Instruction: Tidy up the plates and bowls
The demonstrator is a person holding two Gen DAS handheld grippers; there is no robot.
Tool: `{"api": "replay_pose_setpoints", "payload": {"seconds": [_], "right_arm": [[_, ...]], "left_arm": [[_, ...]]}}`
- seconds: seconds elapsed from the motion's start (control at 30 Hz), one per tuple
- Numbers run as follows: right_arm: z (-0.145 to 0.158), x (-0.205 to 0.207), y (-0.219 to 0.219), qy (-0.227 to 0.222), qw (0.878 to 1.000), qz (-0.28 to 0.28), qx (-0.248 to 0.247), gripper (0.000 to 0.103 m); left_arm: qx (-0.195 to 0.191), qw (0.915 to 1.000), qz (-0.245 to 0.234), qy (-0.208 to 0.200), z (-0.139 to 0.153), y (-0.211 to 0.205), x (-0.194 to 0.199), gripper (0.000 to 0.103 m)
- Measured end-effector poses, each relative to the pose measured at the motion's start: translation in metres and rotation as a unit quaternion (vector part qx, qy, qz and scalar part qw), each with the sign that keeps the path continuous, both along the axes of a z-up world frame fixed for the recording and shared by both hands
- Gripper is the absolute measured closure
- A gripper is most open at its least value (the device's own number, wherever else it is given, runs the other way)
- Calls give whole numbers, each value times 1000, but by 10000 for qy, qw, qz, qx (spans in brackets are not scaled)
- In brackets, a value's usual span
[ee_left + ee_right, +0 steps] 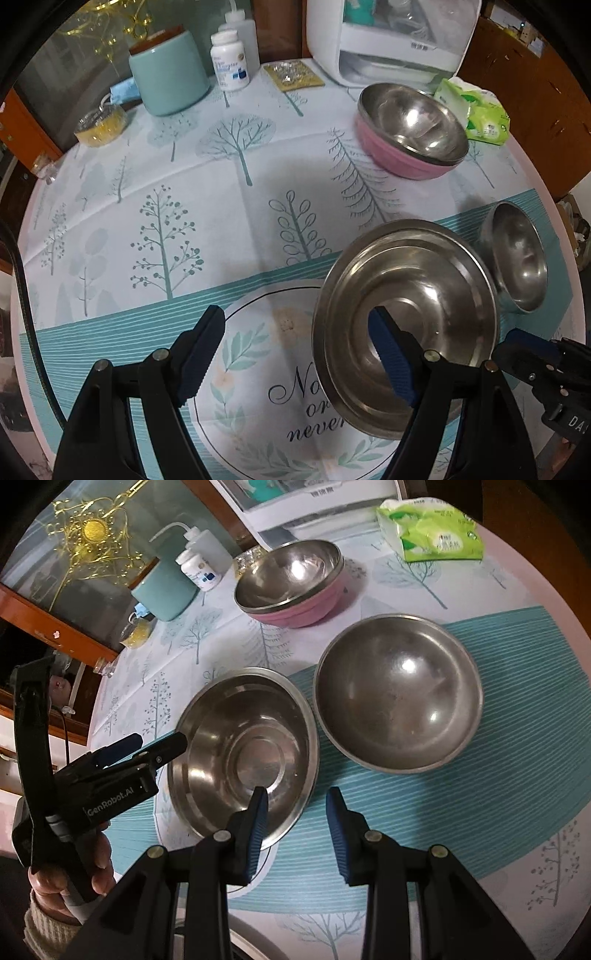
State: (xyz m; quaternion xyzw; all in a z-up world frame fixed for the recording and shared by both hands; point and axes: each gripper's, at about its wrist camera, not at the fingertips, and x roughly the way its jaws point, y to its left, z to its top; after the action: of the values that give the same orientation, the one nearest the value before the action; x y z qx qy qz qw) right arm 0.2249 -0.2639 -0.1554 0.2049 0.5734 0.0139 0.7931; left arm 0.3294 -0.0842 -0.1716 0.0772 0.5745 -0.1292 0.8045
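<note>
A shallow steel dish (436,295) (221,731) lies on the tablecloth near the front edge. My left gripper (299,350) (147,747) is open wide and straddles the dish's left rim, one pad over its inside and one outside. My right gripper (297,825) (528,347) stands open over the dish's opposite rim, and neither pad presses on it. A round steel bowl (517,258) (399,694) sits right beside the dish. Farther back a steel bowl (413,118) (291,568) is nested in a pink bowl (391,155) (306,609).
At the back stand a teal canister (170,74), a white pill bottle (229,59), a squeeze bottle (240,33), a white appliance (388,37) and a green tissue pack (480,110) (432,528). A small glass dish (99,125) sits far left. A hand (96,860) holds the left gripper.
</note>
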Motion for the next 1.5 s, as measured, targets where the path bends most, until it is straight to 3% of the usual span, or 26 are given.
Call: {"api": "replay_pose_setpoints", "payload": {"seconds": [0.1,0.23,0.27,0.37,0.4,0.67,0.97,1.23,1.5], "right_arm": [[-8,5,0,104,9999,-22,28,70],[-17,10,2,202,9998,-28,40,70],[-18,11,3,215,9998,-20,10,70],[-23,15,4,273,9996,6,-15,88],[-25,16,4,310,9995,14,39,89],[-23,14,4,318,9994,-25,-100,90],[6,-6,4,154,9994,186,-239,91],[42,-37,-4,-102,9963,789,-313,91],[68,-93,-29,-228,9856,1518,-710,91]], "left_arm": [[-68,9999,-28,150,-7,0,4,28],[-231,9989,-60,407,-18,0,8,45],[-309,9982,-70,516,-21,0,9,52],[-368,9971,-130,655,-26,-2,9,80],[-382,9967,-165,697,-28,-3,8,90],[-321,9972,-303,603,-21,-8,-3,92],[-349,9979,-316,455,21,-5,-35,93],[-338,9990,7,293,60,-14,-101,92],[-553,9970,378,377,61,-46,-176,90]]}}
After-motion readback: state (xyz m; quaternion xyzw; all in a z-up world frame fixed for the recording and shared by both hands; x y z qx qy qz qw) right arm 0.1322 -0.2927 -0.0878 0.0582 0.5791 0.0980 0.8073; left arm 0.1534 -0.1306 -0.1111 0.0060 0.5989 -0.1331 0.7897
